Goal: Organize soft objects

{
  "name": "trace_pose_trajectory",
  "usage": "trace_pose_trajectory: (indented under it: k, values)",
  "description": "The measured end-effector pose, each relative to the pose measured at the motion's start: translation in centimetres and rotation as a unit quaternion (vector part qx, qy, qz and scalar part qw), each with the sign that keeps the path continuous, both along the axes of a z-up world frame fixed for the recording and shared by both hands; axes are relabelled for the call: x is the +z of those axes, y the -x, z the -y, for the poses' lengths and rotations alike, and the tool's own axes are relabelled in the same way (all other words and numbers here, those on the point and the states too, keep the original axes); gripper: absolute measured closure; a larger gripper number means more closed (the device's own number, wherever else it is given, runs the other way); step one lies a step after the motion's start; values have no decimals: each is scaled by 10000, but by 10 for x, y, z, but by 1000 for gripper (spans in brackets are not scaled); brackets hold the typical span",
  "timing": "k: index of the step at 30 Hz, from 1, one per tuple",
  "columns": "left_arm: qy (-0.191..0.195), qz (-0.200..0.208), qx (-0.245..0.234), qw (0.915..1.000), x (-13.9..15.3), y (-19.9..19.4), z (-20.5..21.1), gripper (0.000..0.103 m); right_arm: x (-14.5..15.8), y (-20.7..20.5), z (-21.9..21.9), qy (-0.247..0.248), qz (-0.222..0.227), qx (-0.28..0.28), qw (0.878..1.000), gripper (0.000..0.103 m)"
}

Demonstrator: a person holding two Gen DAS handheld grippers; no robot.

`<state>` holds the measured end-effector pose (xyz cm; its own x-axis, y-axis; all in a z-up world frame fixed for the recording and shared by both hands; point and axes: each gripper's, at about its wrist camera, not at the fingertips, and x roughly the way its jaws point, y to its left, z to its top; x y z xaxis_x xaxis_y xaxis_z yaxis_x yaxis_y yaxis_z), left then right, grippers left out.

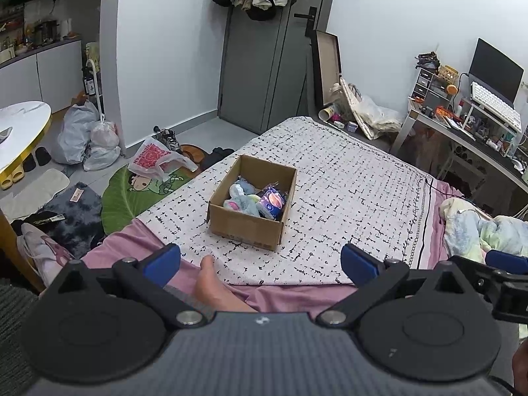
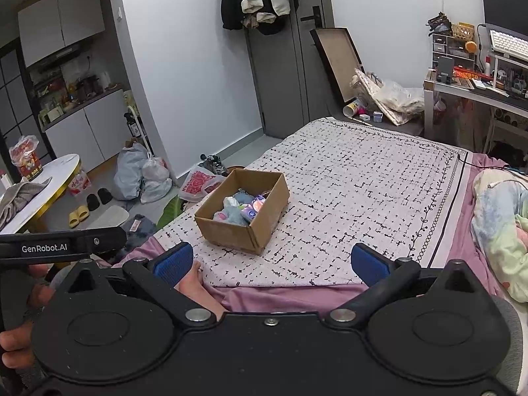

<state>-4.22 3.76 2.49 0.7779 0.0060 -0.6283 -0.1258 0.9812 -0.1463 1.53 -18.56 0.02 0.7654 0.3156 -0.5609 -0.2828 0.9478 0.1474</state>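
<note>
An open cardboard box (image 1: 246, 227) (image 2: 231, 232) stands on the white patterned blanket (image 1: 346, 191) (image 2: 363, 191) on the bed. Inside it lie soft items: a pale blue plush toy (image 1: 242, 199) (image 2: 231, 213) and a purple packet (image 1: 272, 201) (image 2: 252, 209). My left gripper (image 1: 260, 262) is open and empty, held near the blanket's front edge, short of the box. My right gripper (image 2: 272, 262) is also open and empty, equally short of the box. A person's bare foot (image 1: 214, 283) (image 2: 194, 283) rests on the pink sheet between the grippers and the box.
A crumpled pastel quilt (image 1: 485, 227) (image 2: 501, 227) lies at the bed's right. The floor at left holds plastic bags (image 1: 85, 138) (image 2: 142, 175), shoes and a green mat (image 1: 132, 194). A cluttered desk (image 1: 478, 132) (image 2: 478, 85) stands at right, a grey door (image 1: 264, 66) behind.
</note>
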Motion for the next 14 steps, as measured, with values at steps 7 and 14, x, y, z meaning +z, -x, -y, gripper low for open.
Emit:
trace_pose_trajectory:
  k: [7,14]
  values:
    - [-7,41,-44,10000,0,1,1,1,-2,-1,0,-4,-12,-3,10000,0]
    - [-2,82,-34,10000,2,3,1,1,-4,-4,-2,-32,-29,0,10000,0]
